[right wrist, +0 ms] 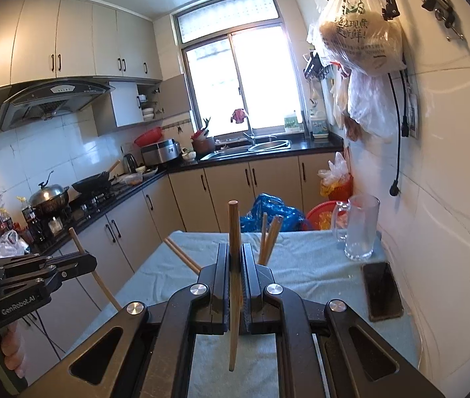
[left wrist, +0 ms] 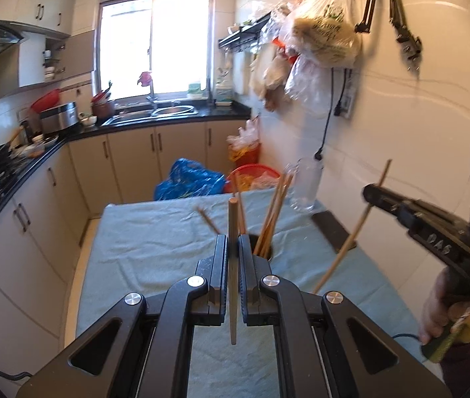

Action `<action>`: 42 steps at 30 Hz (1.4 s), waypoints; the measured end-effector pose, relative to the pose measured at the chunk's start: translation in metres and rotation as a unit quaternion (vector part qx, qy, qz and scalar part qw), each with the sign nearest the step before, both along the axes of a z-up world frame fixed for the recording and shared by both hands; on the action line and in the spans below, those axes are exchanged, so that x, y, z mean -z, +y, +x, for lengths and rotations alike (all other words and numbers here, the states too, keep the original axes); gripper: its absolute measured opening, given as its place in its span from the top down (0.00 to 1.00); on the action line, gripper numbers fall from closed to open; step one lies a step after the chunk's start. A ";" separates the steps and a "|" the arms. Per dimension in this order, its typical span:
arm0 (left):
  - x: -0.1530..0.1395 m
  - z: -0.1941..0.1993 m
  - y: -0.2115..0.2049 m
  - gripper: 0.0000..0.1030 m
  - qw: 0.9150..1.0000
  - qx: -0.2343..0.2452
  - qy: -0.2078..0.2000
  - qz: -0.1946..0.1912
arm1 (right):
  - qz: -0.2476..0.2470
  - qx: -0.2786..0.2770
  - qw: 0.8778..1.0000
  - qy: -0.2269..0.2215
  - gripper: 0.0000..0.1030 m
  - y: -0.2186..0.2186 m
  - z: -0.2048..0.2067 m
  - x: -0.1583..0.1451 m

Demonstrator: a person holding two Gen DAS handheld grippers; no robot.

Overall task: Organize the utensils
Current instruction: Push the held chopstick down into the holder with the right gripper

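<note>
Two hand-held grippers, each pinching one chopstick above a table in a kitchen.

I see the left hand-held gripper [left wrist: 232, 248] pressed tight on a chopstick [left wrist: 232, 265] standing upright w/ its top poking above the jaws. Right hand-held gripper [right wrist: 235, 255] clamps a 2nd chopstick [right wrist: 234, 285] the same way. Just past both sits a dark holder [left wrist: 264, 252] w/ more chopsticks [left wrist: 273, 215] leaning in it, on the table's blue cloth [left wrist: 155, 242]. Glass mug [right wrist: 361, 229] and phone [right wrist: 382, 290] lie near the wall.
</note>
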State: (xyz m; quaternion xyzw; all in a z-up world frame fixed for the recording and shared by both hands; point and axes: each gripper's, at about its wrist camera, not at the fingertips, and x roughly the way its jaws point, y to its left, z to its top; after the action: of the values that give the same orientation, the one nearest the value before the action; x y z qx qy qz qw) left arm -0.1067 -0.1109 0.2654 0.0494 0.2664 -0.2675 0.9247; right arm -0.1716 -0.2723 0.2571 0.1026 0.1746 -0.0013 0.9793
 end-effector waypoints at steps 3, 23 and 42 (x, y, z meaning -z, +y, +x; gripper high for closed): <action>-0.017 0.005 -0.002 0.95 1.000 0.020 -0.001 -0.023 | -0.003 0.001 1.000 -0.008 0.93 -0.001 0.008 -0.011; -0.032 0.080 -0.048 0.95 0.997 0.004 -0.058 -0.057 | -0.006 0.039 0.998 -0.044 0.93 -0.007 0.084 -0.024; 0.025 0.118 -0.074 0.95 0.998 -0.007 -0.039 -0.043 | 0.016 0.038 0.999 0.011 0.93 -0.020 0.113 0.031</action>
State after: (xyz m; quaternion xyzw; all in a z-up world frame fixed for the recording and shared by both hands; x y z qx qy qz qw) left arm 0.0117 -0.1848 0.2407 0.0179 0.2186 -0.2699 0.9376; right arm -0.0590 -0.2926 0.2256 0.1251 0.1810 -0.0367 0.9748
